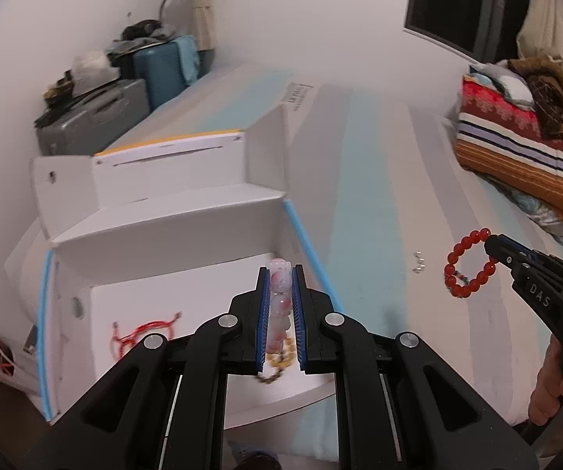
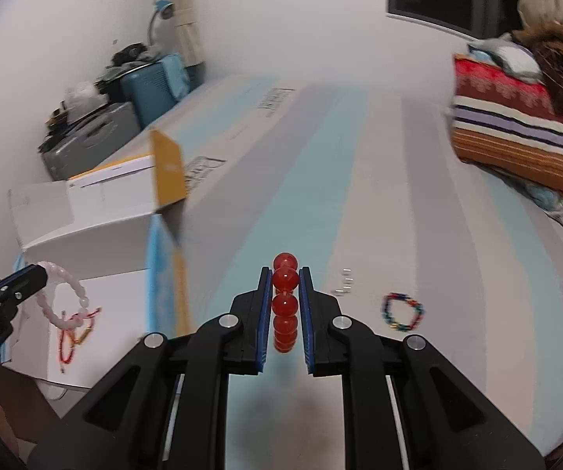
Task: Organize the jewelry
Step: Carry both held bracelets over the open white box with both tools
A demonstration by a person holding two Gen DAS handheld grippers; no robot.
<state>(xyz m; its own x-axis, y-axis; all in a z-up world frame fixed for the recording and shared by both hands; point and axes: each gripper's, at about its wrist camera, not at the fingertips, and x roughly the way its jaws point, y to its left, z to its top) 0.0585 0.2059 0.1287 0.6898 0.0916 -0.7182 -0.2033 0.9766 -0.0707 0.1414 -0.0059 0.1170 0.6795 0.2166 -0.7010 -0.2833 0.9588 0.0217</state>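
My left gripper (image 1: 280, 274) is shut on a pink bead bracelet (image 1: 279, 301) and holds it above the open white box (image 1: 171, 235); the bracelet also shows in the right wrist view (image 2: 73, 293). A red string bracelet (image 1: 140, 333) lies on the box floor, and an amber bead piece (image 1: 277, 364) shows under the left jaws. My right gripper (image 2: 285, 274) is shut on a red bead bracelet (image 2: 284, 301), held above the striped bed (image 2: 320, 196); it also shows in the left wrist view (image 1: 471, 268). A multicoloured bracelet (image 2: 402, 311) lies on the bed.
Small silver pieces (image 1: 419, 262) lie on the bed between the box and the red bracelet. A long white carton (image 1: 218, 117) stands behind the box. Folded blankets (image 1: 516, 137) sit at the far right. Suitcases (image 1: 97, 117) stand at the back left.
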